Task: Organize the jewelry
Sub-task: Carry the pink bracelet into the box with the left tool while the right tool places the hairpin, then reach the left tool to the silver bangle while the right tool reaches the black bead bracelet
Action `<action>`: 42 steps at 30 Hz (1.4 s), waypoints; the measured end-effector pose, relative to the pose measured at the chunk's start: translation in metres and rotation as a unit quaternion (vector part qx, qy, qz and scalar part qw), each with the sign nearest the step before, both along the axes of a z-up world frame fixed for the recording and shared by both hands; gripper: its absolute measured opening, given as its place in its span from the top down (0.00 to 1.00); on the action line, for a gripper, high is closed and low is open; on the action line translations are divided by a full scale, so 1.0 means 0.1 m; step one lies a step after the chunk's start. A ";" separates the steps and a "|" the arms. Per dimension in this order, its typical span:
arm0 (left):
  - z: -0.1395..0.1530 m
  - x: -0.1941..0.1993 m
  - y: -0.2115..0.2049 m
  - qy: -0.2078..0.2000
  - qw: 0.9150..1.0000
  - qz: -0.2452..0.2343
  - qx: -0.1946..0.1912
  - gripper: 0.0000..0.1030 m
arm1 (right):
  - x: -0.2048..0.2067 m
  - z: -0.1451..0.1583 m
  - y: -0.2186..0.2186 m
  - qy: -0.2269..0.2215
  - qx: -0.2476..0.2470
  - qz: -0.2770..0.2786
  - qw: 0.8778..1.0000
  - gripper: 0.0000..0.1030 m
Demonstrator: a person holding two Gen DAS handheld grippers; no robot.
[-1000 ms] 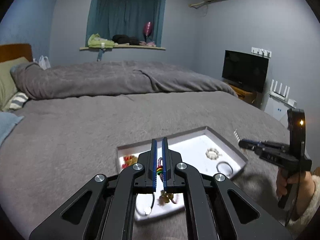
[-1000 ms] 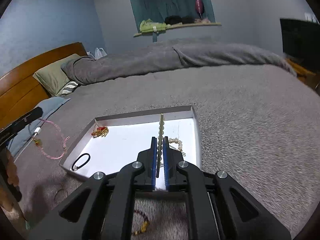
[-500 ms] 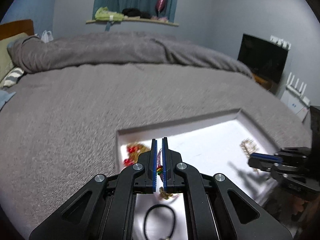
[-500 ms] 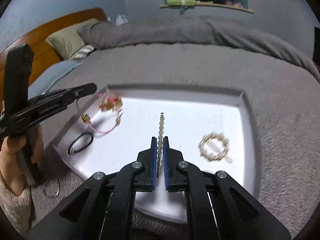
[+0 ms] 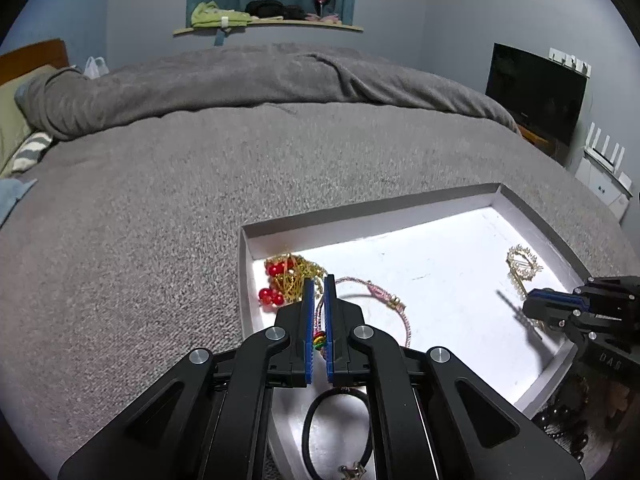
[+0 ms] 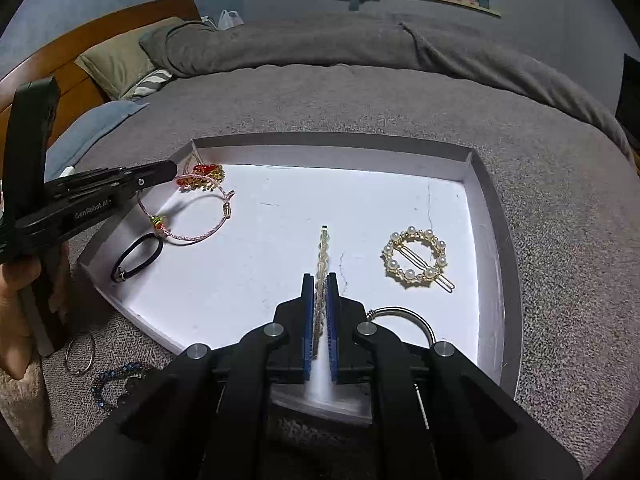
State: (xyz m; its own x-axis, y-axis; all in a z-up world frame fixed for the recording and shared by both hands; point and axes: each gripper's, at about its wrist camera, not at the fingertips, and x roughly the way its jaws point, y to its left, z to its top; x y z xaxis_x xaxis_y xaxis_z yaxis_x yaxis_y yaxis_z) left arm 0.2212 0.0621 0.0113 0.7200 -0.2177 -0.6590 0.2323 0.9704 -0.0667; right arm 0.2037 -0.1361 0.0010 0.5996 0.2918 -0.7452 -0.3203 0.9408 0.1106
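I have both tools down over the shallow white cardboard tray (image 6: 486, 184) that sits on the grey bedspread (image 5: 160, 208), since that tray is where the jewelry is being gathered.

My left gripper (image 5: 319, 280) is clamped on the pink braided cord bracelet with a red, yellow and green bead (image 6: 192, 220). The cord runs between the blue pads and the rest of the loop lies across the tray floor, so I judge the bracelet is already resting there and is held only until I let go. It lies just beside the tangle of gold chain and red beads (image 5: 286, 280) in the tray's corner, and near the black elastic hair tie with a small metal charm (image 6: 136, 258).

My right gripper (image 6: 319, 278) is closed on the long slim gold hair clip set with pearls (image 6: 323, 246). The clip sticks out forward from the jaws over the white floor. I cannot tell whether its far tip touches the tray. I hold it by one end so it can be laid flat in the open middle, apart from the round gold hair clip ringed with pearls (image 6: 416, 258) to its right.

A silver hoop (image 6: 404, 316) shows just behind the right finger, inside the tray.

Still outside the tray, on the bedspread by the person's hand (image 6: 16, 288), lie a thin silver ring (image 6: 80, 352) and a dark blue beaded bracelet (image 6: 112, 380). I judge these are the pieces left to bring in.
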 end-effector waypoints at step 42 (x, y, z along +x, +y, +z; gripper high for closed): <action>0.59 -0.77 -0.05 -0.114 0.993 0.039 0.009 0.08 | -0.52 0.55 -0.45 -0.158 0.034 -0.125 0.979 0.05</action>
